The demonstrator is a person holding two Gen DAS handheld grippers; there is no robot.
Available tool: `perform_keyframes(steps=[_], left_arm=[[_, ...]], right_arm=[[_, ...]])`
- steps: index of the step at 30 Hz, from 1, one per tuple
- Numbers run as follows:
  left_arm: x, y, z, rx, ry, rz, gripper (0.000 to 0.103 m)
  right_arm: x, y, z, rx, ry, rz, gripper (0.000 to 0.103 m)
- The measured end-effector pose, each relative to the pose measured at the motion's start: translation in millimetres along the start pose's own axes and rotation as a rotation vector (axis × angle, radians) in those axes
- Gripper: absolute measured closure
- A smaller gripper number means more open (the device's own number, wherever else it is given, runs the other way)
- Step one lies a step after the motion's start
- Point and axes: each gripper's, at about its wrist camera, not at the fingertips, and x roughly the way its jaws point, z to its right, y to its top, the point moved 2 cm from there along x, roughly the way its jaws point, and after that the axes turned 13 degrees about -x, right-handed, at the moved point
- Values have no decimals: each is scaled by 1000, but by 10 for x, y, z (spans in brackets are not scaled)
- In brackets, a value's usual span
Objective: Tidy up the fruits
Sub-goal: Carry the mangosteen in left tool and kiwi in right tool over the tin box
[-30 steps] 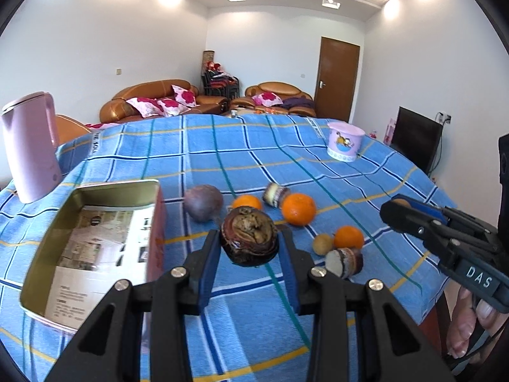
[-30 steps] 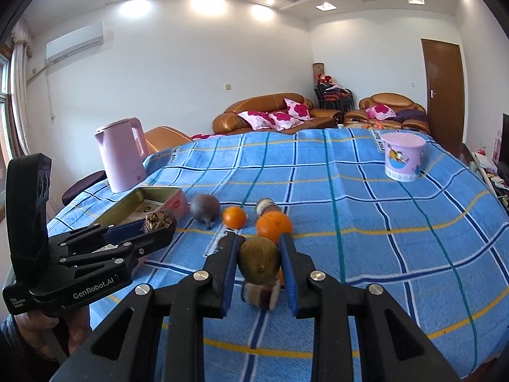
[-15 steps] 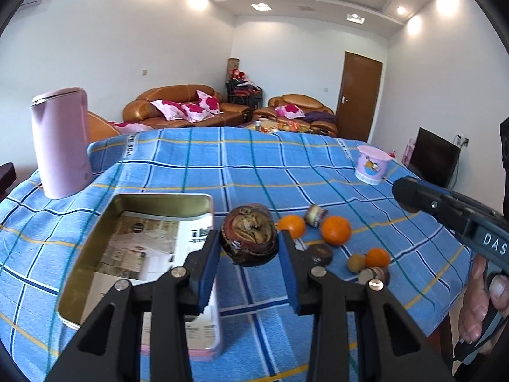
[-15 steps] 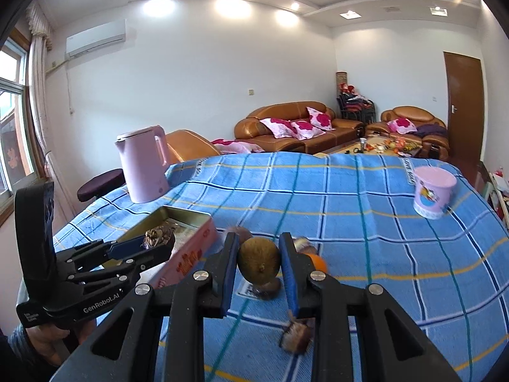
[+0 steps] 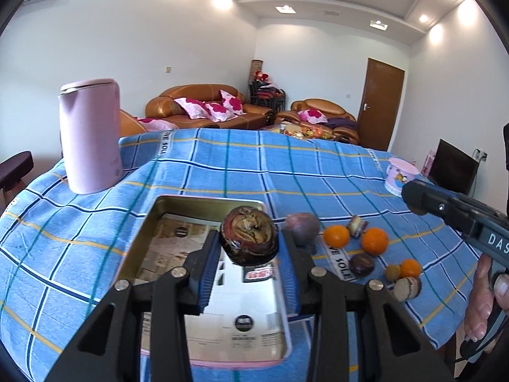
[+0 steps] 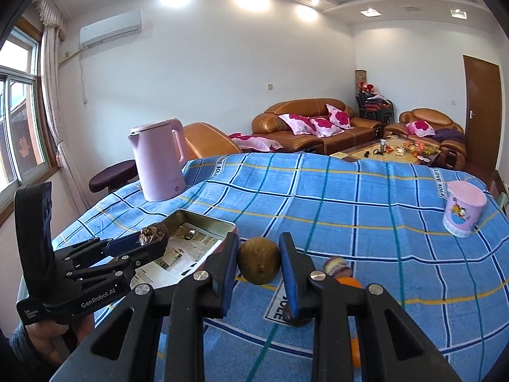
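My left gripper (image 5: 249,248) is shut on a dark brown wrinkled fruit (image 5: 249,241) and holds it above the open metal tin (image 5: 152,222), which is lined with printed paper. My right gripper (image 6: 259,265) is shut on a brown kiwi (image 6: 259,265), held above the blue checked cloth just right of the tin (image 6: 203,218). On the cloth right of the tin lie a purple fruit (image 5: 301,229), three oranges (image 5: 336,236), and several small brown fruits (image 5: 361,265). The left gripper also shows in the right wrist view (image 6: 152,238).
A pink kettle (image 5: 90,137) stands at the table's back left. A pink cup (image 5: 400,176) stands at the right. The table's front edge drops off near the fruits. Sofas and a door lie beyond.
My left gripper has carried the dark fruit leftward from above the fruit pile to above the tin. My right gripper has lifted the kiwi and moved left toward the tin.
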Motion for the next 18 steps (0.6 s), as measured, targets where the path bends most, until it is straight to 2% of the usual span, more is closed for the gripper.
perform_keyframes(steps=[10, 18], left_arm=[[83, 50, -339, -48, 69, -11, 65], [157, -19, -458, -54, 94, -44, 65]], right_arm=[[246, 67, -238, -35, 70, -15, 75], [471, 19, -481, -57, 132, -42, 75]])
